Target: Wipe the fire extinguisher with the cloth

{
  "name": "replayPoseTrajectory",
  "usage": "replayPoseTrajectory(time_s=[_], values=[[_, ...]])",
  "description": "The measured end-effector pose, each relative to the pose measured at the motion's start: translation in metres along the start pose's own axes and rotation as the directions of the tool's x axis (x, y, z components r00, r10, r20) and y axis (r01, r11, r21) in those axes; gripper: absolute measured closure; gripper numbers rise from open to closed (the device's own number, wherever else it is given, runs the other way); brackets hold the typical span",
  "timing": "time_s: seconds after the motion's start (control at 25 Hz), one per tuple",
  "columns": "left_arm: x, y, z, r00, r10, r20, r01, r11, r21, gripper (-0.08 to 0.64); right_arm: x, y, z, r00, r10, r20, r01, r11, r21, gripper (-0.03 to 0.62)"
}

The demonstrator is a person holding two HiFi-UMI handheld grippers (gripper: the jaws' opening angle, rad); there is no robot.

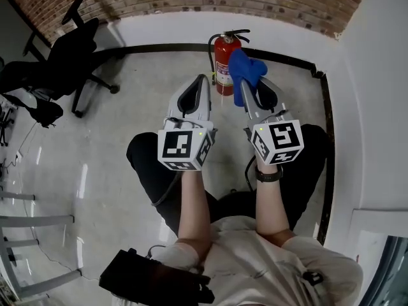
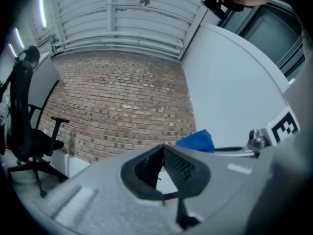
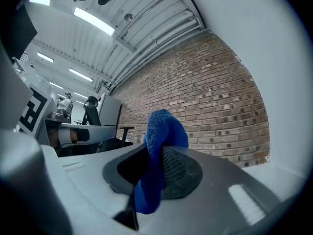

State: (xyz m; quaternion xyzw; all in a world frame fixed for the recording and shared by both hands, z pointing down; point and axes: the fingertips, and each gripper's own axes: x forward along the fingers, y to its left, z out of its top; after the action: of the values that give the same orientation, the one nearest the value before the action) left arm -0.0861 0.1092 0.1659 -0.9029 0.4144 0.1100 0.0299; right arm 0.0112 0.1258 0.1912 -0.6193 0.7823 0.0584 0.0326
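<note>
1. One red fire extinguisher (image 1: 222,69), standing upright on the floor by the wall, just ahead of my two tongs.
2. One blue cloth (image 1: 246,67), clamped in my right gripper (image 1: 250,89) and bunched past the tips, right beside the extinguisher. Touching it? Can't tell.
3. Left gripper (image 1: 199,83): pinched closed on nothing.
4. One black office chair (image 1: 64,62), off to the left.

An office: swivel chair (image 1: 60,59), brick wall (image 2: 117,106), strip ceiling lights (image 3: 93,21).
</note>
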Motion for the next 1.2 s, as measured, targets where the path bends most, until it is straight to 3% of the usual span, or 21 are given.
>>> replayPoseTrajectory(time_s=[0.32, 0.6, 0.72, 0.8, 0.88, 1.04, 1.2], values=[[0.102, 0.033, -0.027, 1.0, -0.004, -0.001, 0.004, 1.0, 0.013, 0.56, 0.084, -0.075, -0.025, 0.999, -0.022, -0.04, 0.022, 1.0, -0.02, 0.522], [0.179, 0.08, -0.064, 0.999, 0.004, -0.037, -0.002, 0.998, 0.059, 0.56, 0.176, -0.127, -0.094, 0.972, -0.021, -0.235, 0.0, 0.996, -0.088, 0.522], [0.202, 0.11, -0.081, 0.997, 0.032, -0.064, -0.027, 0.997, 0.07, 0.56, 0.216, -0.125, -0.126, 0.944, 0.008, -0.33, -0.067, 0.984, -0.167, 0.522], [0.215, 0.126, -0.094, 0.995, 0.051, -0.08, -0.046, 0.997, 0.06, 0.56, 0.239, -0.121, -0.143, 0.919, 0.013, -0.395, -0.125, 0.958, -0.258, 0.52], [0.226, 0.138, -0.107, 0.993, 0.059, -0.101, -0.054, 0.997, 0.051, 0.56, 0.256, -0.121, -0.162, 0.876, -0.013, -0.482, -0.183, 0.916, -0.358, 0.52], [0.238, 0.165, -0.125, 0.987, 0.085, -0.134, -0.076, 0.994, 0.074, 0.56, 0.286, -0.118, -0.2, 0.798, -0.074, -0.598, -0.272, 0.842, -0.467, 0.52], [0.238, 0.191, -0.141, 0.983, 0.115, -0.145, -0.102, 0.99, 0.095, 0.56, 0.312, -0.107, -0.234, 0.743, -0.136, -0.656, -0.366, 0.737, -0.568, 0.522]])
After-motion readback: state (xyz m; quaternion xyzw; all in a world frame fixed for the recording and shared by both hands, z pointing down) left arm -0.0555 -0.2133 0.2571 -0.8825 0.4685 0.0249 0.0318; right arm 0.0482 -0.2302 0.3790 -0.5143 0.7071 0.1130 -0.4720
